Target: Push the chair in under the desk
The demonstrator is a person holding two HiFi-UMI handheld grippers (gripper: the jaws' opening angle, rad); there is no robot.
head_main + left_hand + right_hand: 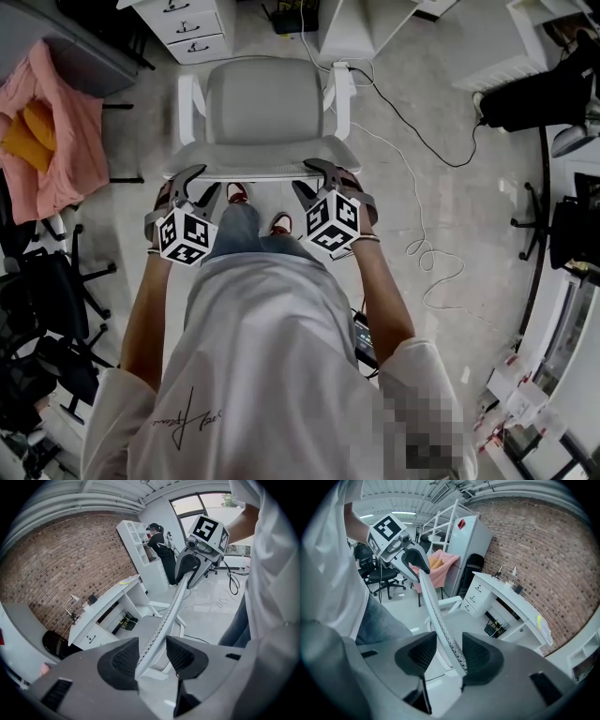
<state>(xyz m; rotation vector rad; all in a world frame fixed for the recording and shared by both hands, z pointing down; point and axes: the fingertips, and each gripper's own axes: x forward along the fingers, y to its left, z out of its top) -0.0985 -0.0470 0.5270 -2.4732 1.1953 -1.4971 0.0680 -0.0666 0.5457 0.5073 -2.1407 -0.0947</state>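
Person in a white shirt (272, 366) seen from above, both forearms extended forward; red shoes (236, 193) on the pale floor (441, 197) just behind the chair; left tongs (200, 182) and right tongs (307, 176) set near the two ends of the top rim (262, 174) of the grey chair (264, 108); in the left gripper view the left tongs (153, 652) stand spread, the thin perforated rim (165, 616) running up between the pads with a gap on one side; in the right gripper view the right tongs (443, 652) likewise stand spread astride the rim (436, 616), not pinching it; chair upright on the floor, a white armrest (187, 98) on either side, its seat facing the opening of the white counter (105, 603) and its front edge near the drawer unit (187, 26); white cable (424, 246) looping over the floor at right; pink cloth (58, 127) draped at left; brick wall (543, 559) behind the counter.
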